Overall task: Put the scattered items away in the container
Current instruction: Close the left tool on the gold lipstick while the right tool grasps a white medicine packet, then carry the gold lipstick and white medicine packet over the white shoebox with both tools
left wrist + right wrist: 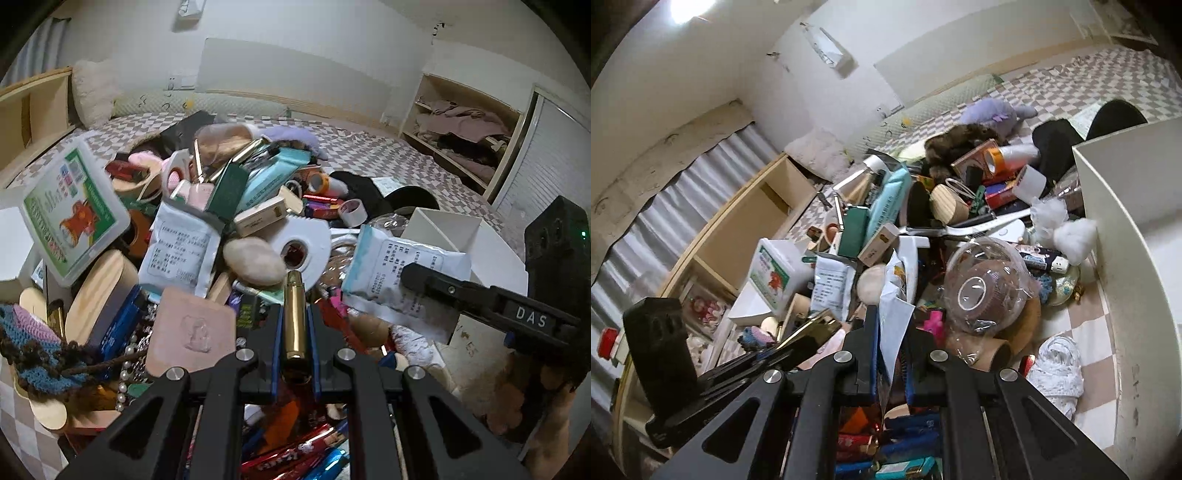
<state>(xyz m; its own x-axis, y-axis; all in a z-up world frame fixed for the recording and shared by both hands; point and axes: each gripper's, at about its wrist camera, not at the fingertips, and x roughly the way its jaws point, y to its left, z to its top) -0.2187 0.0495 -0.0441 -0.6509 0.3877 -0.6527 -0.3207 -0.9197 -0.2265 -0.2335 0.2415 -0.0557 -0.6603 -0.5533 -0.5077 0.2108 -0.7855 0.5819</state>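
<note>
Left wrist view: close above clutter pile (236,206), facing across bed toward far wall. Right wrist view: close, tilted, facing leftward over same pile (886,236). Shared: pile, white container (443,229) (1115,192).

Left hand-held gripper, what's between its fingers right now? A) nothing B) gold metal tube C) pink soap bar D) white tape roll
B: the left hand-held gripper is clamped on a gold metal tube lying lengthwise between its fingers, above the clutter pile.
</note>
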